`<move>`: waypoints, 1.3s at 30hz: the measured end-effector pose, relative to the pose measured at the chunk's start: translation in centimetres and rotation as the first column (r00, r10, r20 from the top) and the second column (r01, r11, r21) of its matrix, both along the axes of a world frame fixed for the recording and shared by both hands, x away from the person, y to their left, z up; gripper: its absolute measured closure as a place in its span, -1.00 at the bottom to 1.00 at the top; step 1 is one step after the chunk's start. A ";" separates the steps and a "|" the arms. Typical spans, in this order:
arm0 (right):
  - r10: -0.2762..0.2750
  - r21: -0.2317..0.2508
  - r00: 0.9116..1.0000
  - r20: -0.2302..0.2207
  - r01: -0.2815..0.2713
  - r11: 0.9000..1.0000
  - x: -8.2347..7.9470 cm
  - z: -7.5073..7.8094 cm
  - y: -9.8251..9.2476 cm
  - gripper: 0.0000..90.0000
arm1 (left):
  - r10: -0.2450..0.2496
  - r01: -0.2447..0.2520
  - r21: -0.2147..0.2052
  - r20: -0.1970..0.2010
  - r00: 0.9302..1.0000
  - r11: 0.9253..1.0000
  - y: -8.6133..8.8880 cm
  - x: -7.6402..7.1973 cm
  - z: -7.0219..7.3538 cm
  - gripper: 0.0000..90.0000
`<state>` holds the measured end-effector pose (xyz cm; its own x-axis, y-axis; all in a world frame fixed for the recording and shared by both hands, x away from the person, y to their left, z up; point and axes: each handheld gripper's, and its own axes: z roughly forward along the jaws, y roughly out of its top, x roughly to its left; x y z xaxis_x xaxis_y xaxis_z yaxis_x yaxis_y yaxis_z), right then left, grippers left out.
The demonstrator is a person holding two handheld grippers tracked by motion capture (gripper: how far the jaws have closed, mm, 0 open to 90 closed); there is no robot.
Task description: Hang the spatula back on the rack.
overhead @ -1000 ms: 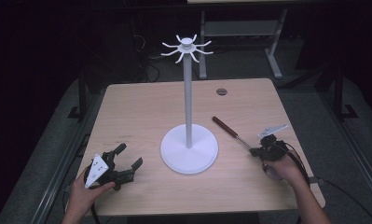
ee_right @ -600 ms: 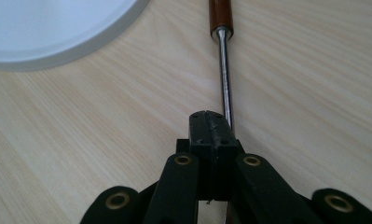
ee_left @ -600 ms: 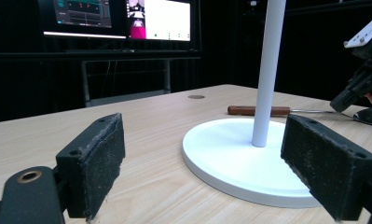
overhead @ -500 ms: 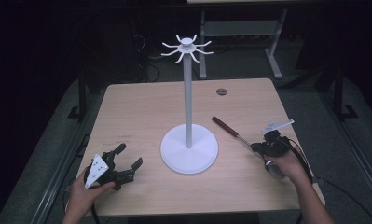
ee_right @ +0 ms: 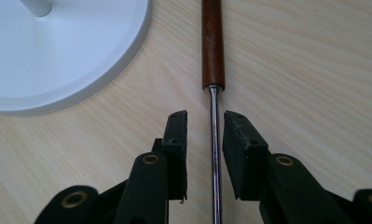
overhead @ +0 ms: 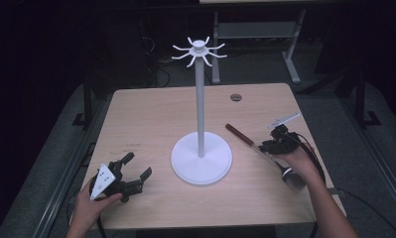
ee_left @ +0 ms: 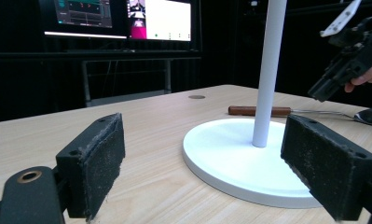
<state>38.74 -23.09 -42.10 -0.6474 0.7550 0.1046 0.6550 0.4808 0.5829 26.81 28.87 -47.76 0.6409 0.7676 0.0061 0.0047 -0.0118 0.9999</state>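
Note:
A white stand (overhead: 200,114) with a ring of hooks on top rises from a round base (overhead: 201,159) at mid table. Right of it lies a utensil with a brown wooden handle (overhead: 237,134), a thin metal shaft and a metal bowl (overhead: 292,178). My right gripper (overhead: 265,148) is low over the shaft (ee_right: 214,140), just behind the handle (ee_right: 212,42). It (ee_right: 206,119) is open, one jaw on each side with a small gap. My left gripper (overhead: 137,166) rests at the front left, wide open (ee_left: 211,163) and holding nothing, facing the stand (ee_left: 267,70).
A small dark round disc (overhead: 235,97) sits in the table near its far edge. A metal frame (overhead: 255,29) stands on the floor behind the table. Lit monitors (ee_left: 123,18) glow beyond the table's far side in the left gripper view.
My right gripper has shifted slightly left and forward along the utensil and tilted over its shaft. The left gripper has stayed in place.

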 end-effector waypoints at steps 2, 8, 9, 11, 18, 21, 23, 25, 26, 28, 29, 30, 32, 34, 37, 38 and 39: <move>0.006 -0.016 1.000 -0.011 -0.007 1.000 0.6 0.1 0.6 0.54 | 0.000 0.000 0.000 -0.001 1.000 1.000 0.0 0.0 0.0 -0.71; 0.038 -0.068 0.999 -0.037 -0.041 0.997 2.6 0.5 2.3 0.50 | -0.001 0.001 0.000 0.000 1.000 1.000 0.0 0.0 0.0 -0.71; 0.051 -0.078 0.998 -0.045 -0.055 0.995 3.1 0.5 2.6 0.49 | -0.001 0.001 -0.001 0.000 1.000 1.000 0.0 0.0 0.0 -0.71; 0.060 -0.100 0.997 -0.052 -0.065 0.993 3.7 0.5 3.1 0.49 | -0.001 0.001 -0.002 0.000 1.000 1.000 0.0 0.0 0.0 -0.71; 0.077 -0.141 0.994 -0.082 -0.088 0.986 5.6 0.3 4.4 0.46 | -0.004 0.004 -0.003 0.000 1.000 1.000 0.0 0.0 0.0 -0.71; 0.091 -0.160 0.991 -0.100 -0.106 0.981 6.2 -0.1 4.9 0.45 | -0.004 0.004 -0.002 0.000 1.000 1.000 0.0 0.0 0.0 -0.71; 0.091 -0.176 0.990 -0.109 -0.110 0.978 6.6 -0.5 5.2 0.45 | -0.004 0.004 -0.003 0.000 1.000 1.000 0.0 0.0 0.0 -0.71; 0.085 -0.183 0.988 -0.126 -0.107 0.977 6.8 -0.9 5.5 0.45 | -0.004 0.004 -0.005 0.000 1.000 1.000 0.0 0.0 0.0 -0.71; 0.085 -0.192 0.987 -0.133 -0.110 0.975 7.0 -1.2 5.6 0.45 | -0.004 0.004 -0.005 0.000 1.000 1.000 0.0 0.0 0.0 -0.71; 0.081 -0.201 0.986 -0.147 -0.110 0.973 7.1 -1.6 5.7 0.45 | -0.005 0.005 -0.006 0.000 1.000 1.000 0.0 0.0 0.0 -0.71; 0.079 -0.207 0.985 -0.152 -0.110 0.972 7.2 -1.8 5.7 0.46 | -0.005 0.005 -0.006 0.000 1.000 1.000 0.0 0.0 0.0 -0.71; 0.079 -0.213 0.985 -0.153 -0.111 0.971 7.3 -1.9 5.7 0.47 | -0.005 0.005 -0.006 0.000 1.000 1.000 0.0 0.0 0.0 -0.71; 0.079 -0.214 0.984 -0.160 -0.113 0.970 7.4 -2.1 5.8 0.48 | -0.005 0.005 -0.006 0.000 1.000 1.000 0.0 0.0 0.0 -0.71; 0.079 -0.221 0.984 -0.161 -0.114 0.969 7.4 -2.2 5.9 0.50 | -0.005 0.005 -0.006 0.000 1.000 1.000 0.0 0.0 0.0 -0.71; 0.082 -0.221 0.983 -0.165 -0.118 0.968 7.4 -2.3 5.9 0.53 | -0.005 0.005 -0.006 0.000 1.000 1.000 0.0 0.0 0.0 -0.71; 0.082 -0.224 0.983 -0.165 -0.118 0.967 7.4 -2.3 6.0 0.54 | -0.005 0.005 -0.005 0.000 1.000 1.000 0.0 0.0 0.0 -0.71; 0.075 -0.227 0.983 -0.168 -0.112 0.967 7.4 -2.3 6.0 0.55 | -0.005 0.005 -0.006 0.000 1.000 1.000 0.0 0.0 0.0 -0.71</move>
